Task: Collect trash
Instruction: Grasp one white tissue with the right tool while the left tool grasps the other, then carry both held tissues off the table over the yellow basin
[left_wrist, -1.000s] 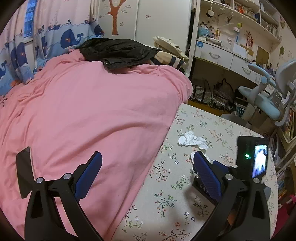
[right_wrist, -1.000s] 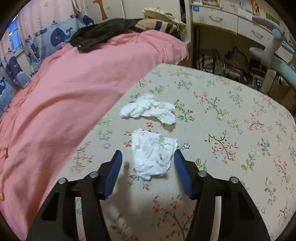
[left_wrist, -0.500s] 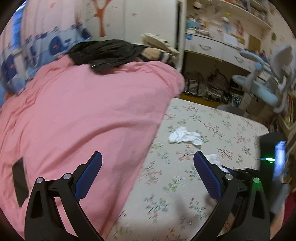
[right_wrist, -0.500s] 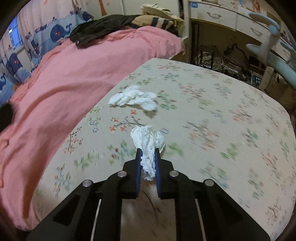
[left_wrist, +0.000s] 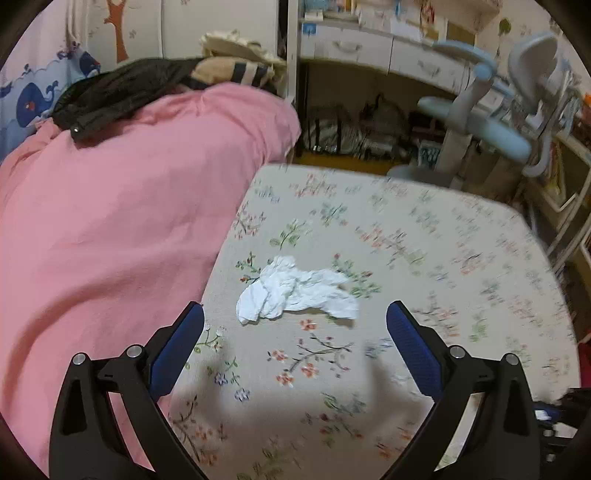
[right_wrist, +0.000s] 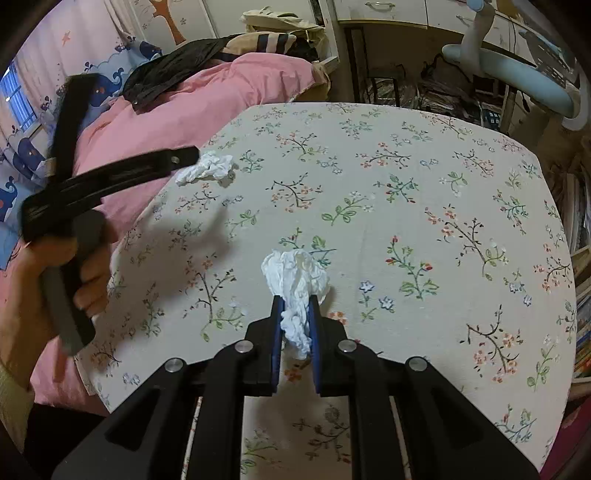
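A crumpled white tissue (left_wrist: 295, 291) lies on the floral tablecloth (left_wrist: 424, 258) near the table's left edge. My left gripper (left_wrist: 295, 332) is open, its blue pads just short of the tissue on either side. The same tissue shows in the right wrist view (right_wrist: 207, 170), with the left gripper (right_wrist: 110, 181) reaching towards it. My right gripper (right_wrist: 294, 314) is shut on a second crumpled white tissue (right_wrist: 295, 284) and holds it above the table.
A bed with a pink duvet (left_wrist: 110, 221) adjoins the table's left side, with dark clothes (left_wrist: 118, 92) at its far end. A pale blue desk chair (left_wrist: 491, 122) and a cluttered desk stand beyond the table.
My left gripper swung right from over the bed to the tissue near the table's edge. My right gripper shut on the other tissue and lifted it.
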